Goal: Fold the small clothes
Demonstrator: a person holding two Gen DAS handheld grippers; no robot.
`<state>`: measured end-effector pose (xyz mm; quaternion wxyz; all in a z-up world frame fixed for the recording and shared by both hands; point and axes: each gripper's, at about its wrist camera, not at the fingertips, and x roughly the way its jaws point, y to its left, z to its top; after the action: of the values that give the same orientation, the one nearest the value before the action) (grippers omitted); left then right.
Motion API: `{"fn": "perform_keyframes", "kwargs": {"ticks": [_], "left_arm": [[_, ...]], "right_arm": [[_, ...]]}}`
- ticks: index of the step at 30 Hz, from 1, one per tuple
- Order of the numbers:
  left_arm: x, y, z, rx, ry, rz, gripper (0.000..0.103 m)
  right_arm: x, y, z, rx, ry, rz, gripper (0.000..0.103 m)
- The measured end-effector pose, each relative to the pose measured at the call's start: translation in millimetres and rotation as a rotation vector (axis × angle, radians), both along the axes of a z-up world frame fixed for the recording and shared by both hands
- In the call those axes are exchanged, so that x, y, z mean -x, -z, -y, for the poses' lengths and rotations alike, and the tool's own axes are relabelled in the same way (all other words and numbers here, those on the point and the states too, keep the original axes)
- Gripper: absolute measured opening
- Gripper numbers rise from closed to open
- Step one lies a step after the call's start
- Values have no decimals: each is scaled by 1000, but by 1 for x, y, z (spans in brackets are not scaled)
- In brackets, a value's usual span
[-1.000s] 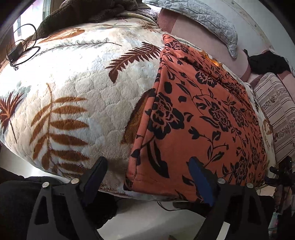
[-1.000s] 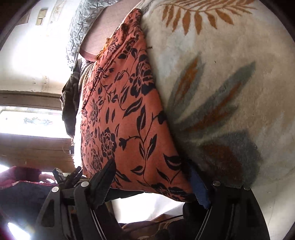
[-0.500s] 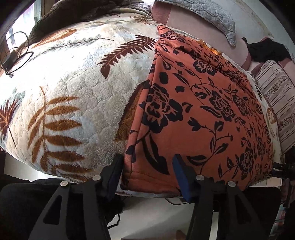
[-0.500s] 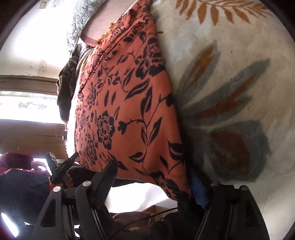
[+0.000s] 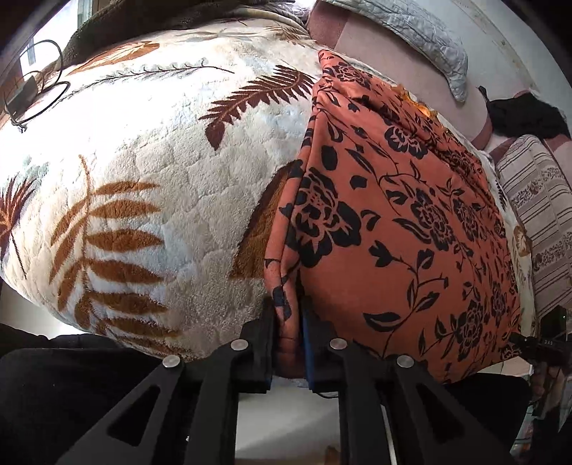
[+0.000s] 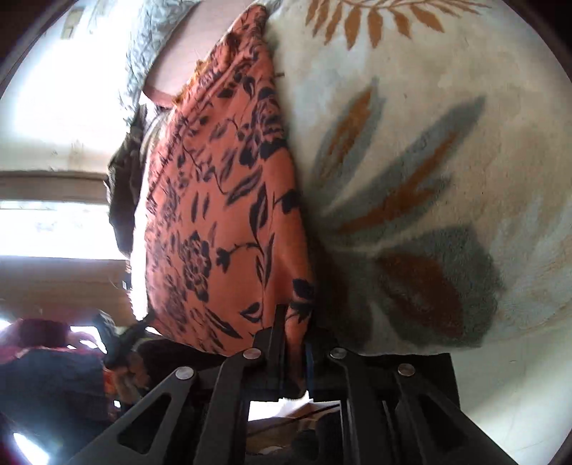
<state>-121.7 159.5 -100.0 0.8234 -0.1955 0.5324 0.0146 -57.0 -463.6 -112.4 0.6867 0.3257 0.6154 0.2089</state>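
Note:
An orange garment with a black flower print (image 5: 400, 214) lies spread flat on a cream fleece blanket with leaf patterns (image 5: 150, 171). My left gripper (image 5: 289, 314) is closing on the garment's near left corner, and the cloth is bunched and pinched between its pads. In the right wrist view the same garment (image 6: 221, 200) runs away from me, and my right gripper (image 6: 295, 322) is closing on its near right corner, with the cloth squeezed between the jaws. Both corners sit at the bed's front edge.
A grey quilted pillow (image 5: 422, 32) and a pink sheet (image 5: 386, 68) lie at the far end. A dark garment (image 5: 522, 114) and a striped cloth (image 5: 536, 207) sit to the right. A black cable (image 5: 35, 96) lies far left. The person's dark clothing (image 5: 53, 386) fills the bottom left.
Both grippers went from wide open, straddling the garment's near corners, to pinched on the cloth. The hem has bunched up between the jaws. Neither hand has shifted noticeably.

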Motion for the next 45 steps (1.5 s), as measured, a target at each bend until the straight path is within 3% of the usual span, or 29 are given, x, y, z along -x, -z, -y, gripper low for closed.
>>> {"fn": "perform_keyframes", "kwargs": {"ticks": [3, 5, 9, 11, 13, 17, 19, 25, 30, 32, 34, 36, 40, 43, 44, 45], "left_arm": [[0, -1, 4, -29, 17, 2, 11], [0, -9, 6, -27, 25, 20, 7], [1, -58, 0, 17, 5, 157, 7], [-4, -68, -3, 10, -1, 185, 7], [-10, -57, -3, 4, -3, 147, 7], [-13, -11, -5, 12, -33, -6, 7], [-11, -11, -6, 17, -33, 4, 7], [-26, -55, -6, -2, -11, 127, 7], [-34, -21, -5, -25, 1, -14, 7], [-38, -22, -7, -15, 8, -22, 7], [-56, -40, -7, 1, 21, 22, 7], [-88, -72, -7, 12, 34, 116, 7], [-182, -125, -6, 1, 41, 303, 7], [-265, -108, -2, -7, 43, 267, 10], [-288, -97, 0, -25, 45, 274, 10], [-311, -81, 1, -53, 58, 264, 17]], "right_arm": [[-1, 2, -2, 24, -21, -15, 13], [-3, -4, -5, 37, -28, 3, 7], [-6, -56, -5, -15, 7, 165, 6], [-10, -68, -2, -18, 22, 199, 6], [-14, -53, -1, 1, 26, 156, 6], [-12, -6, 2, 16, 30, 32, 6], [-11, -4, 4, -1, 49, 36, 6], [-32, -33, 3, -31, 27, 136, 6], [-39, 0, -9, -9, -6, 15, 6], [-45, -3, -5, -17, -17, 3, 6], [-62, -17, -7, -17, -24, 37, 6], [-96, -38, -6, -68, -2, 100, 6], [-192, -91, -5, -154, 99, 289, 6], [-270, -89, -10, -160, 210, 294, 7], [-289, -81, -12, -106, 247, 295, 8], [-304, -70, -15, -53, 262, 288, 10]]}}
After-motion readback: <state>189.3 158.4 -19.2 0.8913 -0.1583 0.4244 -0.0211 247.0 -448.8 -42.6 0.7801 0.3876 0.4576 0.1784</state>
